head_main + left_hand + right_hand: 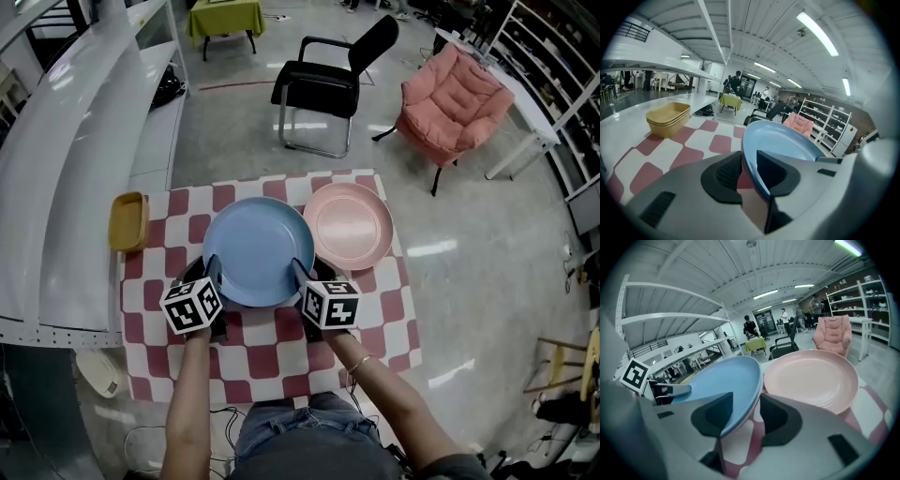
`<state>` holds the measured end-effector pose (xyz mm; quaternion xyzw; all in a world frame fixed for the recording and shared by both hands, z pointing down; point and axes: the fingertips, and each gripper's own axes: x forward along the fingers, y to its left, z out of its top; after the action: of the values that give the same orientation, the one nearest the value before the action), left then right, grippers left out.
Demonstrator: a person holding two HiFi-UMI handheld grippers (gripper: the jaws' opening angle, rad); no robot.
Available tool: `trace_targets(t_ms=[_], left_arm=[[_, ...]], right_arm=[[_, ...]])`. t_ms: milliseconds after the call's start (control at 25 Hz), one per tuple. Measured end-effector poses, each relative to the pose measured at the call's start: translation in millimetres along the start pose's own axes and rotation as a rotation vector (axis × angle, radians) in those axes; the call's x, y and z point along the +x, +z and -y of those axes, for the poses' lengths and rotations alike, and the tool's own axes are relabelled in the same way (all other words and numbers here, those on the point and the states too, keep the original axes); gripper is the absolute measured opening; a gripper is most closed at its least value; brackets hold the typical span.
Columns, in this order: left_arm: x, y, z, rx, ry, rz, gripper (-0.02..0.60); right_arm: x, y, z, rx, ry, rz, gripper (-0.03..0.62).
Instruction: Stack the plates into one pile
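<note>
Blue plate point(258, 249): plain light blue. Pink plate point(348, 225): plain pale pink. Table point(375, 309): cloth in red-and-white checks. Tub point(127, 221): mustard yellow. Chair point(319, 89): black. Armchair point(455, 98): salmon pink.

Stretching left arm point(187, 403) and right arm point(394, 403) forward side by side, elbows low. Clamping left gripper point(214, 266) and right gripper point(300, 272) on the blue plate's point(258, 246) near rim, one at each side, both slanting downward.
</note>
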<state>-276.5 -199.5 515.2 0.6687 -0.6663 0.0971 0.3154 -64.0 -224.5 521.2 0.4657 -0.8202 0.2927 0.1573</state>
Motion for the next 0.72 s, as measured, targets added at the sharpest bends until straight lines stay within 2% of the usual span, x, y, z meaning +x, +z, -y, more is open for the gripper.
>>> trace_targets(t_ms=[280,720], left_arm=[[6,23,61,0.037,-0.103,0.036,0.109],[50,-4,167,0.078,-0.214,-0.024,0.110]], right_arm=[[-38,28,37,0.025,-0.039,0.082,0.172],[-84,32,141,0.084,-0.175,0.099,0.172]])
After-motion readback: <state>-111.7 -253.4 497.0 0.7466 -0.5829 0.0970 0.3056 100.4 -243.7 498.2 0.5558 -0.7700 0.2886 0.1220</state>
